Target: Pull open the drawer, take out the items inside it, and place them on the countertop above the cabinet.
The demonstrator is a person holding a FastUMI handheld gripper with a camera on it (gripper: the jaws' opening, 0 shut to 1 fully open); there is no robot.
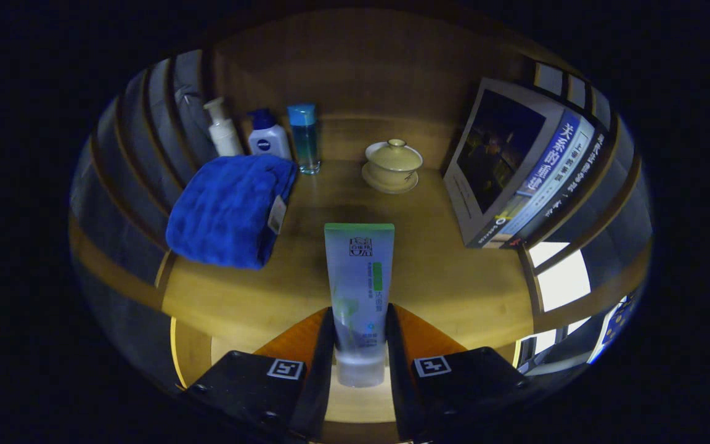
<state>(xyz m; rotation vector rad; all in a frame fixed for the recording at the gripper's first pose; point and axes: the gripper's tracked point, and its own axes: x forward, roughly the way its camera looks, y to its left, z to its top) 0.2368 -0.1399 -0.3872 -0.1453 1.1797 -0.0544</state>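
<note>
Tube (359,290) clamped between gripper (360,336) fingers, both pressing its lower sides, cap end nearest camera, flat end pointing far, held over wooden countertop (453,290). Blue towel (228,209) folded at left. Beyond towel, far left: pump bottle (222,129), blue-capped white bottle (267,137), clear blue bottle (305,139). Lidded cup (393,163) on saucer far centre. Book (515,166) leaning at right.

tube's (359,290) cap end partly hidden between hand-held gripper (360,336) fingers, label print unreadable
</note>
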